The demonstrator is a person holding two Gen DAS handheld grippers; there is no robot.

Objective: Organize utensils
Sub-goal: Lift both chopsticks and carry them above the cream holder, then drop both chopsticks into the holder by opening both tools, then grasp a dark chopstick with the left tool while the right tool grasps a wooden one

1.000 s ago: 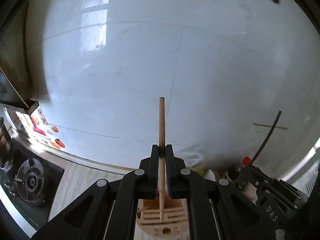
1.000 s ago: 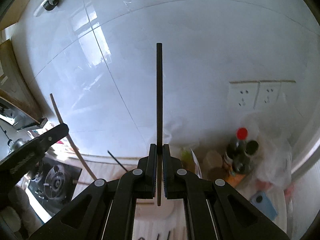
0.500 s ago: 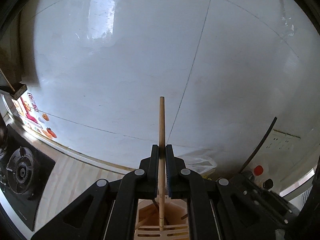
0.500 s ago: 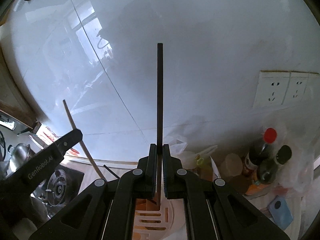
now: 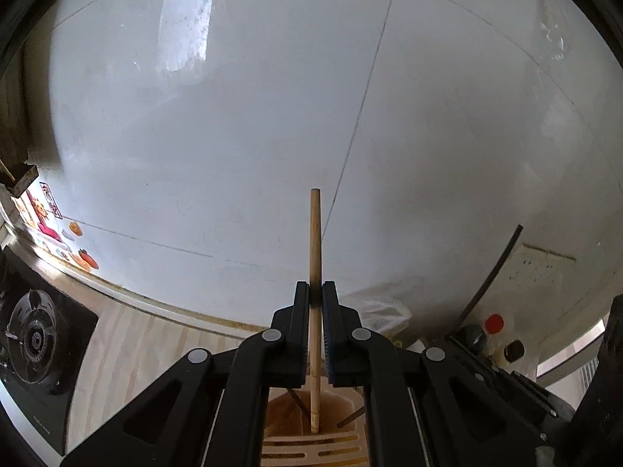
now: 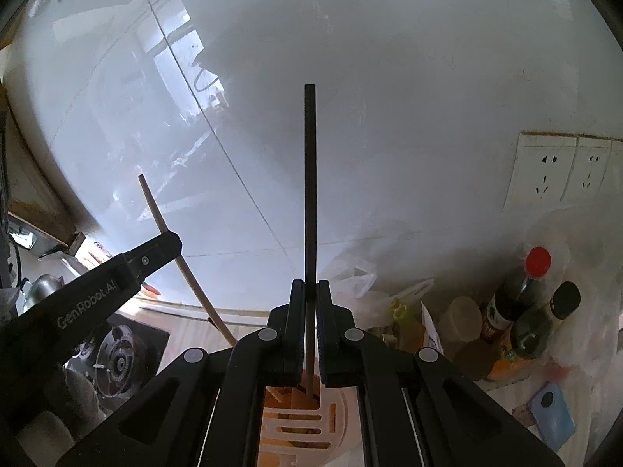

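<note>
My left gripper (image 5: 316, 311) is shut on a light wooden chopstick (image 5: 314, 241), held upright with its lower tip inside a beige slotted utensil holder (image 5: 315, 447). My right gripper (image 6: 307, 303) is shut on a black chopstick (image 6: 310, 179), also upright, its lower end inside the same holder (image 6: 300, 428). A few other sticks lean inside the holder. The left gripper (image 6: 117, 272) and its wooden chopstick (image 6: 171, 249) show at the left of the right wrist view. The black chopstick (image 5: 490, 272) shows at the right of the left wrist view.
A white tiled wall fills both views. A gas stove (image 5: 35, 342) sits at the left on the wooden counter (image 5: 128, 342). Sauce bottles (image 6: 518, 299), plastic bags (image 6: 354, 272) and a blue object (image 6: 553, 408) stand at the right. Wall sockets (image 6: 549, 171) are at the right.
Both grippers have moved down and closer over the holder. The lower tips of both chopsticks now sit inside the holder's opening.
</note>
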